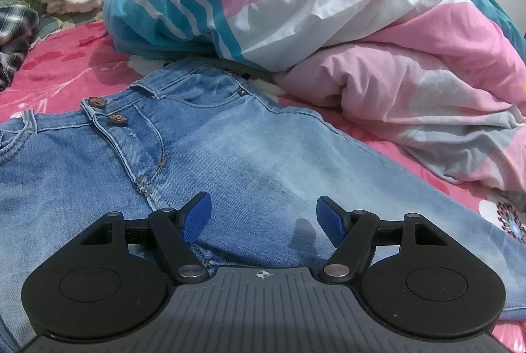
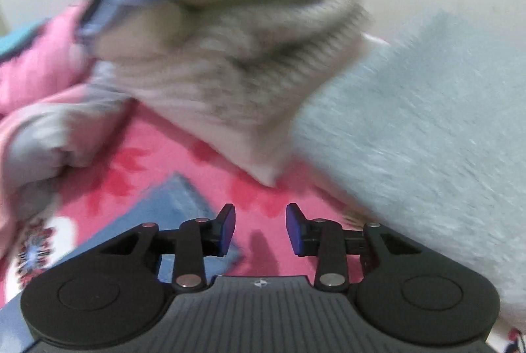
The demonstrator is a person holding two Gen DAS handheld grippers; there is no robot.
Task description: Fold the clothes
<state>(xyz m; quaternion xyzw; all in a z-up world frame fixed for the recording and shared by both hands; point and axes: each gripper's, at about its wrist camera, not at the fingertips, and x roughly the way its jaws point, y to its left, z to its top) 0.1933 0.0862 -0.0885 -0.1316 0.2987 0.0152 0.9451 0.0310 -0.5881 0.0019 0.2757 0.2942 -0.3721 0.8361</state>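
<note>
Two sets of tongs show, both spread and holding nothing. Left tongs [image 1: 263, 215], with blue pads, hang just above a pair of faded blue denim jeans [image 1: 230, 155] lying flat on the bed's pink flowered sheet [image 1: 65, 70], waistband and two brown buttons [image 1: 108, 111] toward the far left. Behind the jeans a bunched pink, white and teal duvet [image 1: 312, 1] is heaped. Right tongs [image 2: 260, 229] sit over the pink sheet near a denim edge [image 2: 177, 201], facing a blurred cream ribbed knit garment [image 2: 236, 80] and a pale grey fuzzy blanket [image 2: 427, 129].
</note>
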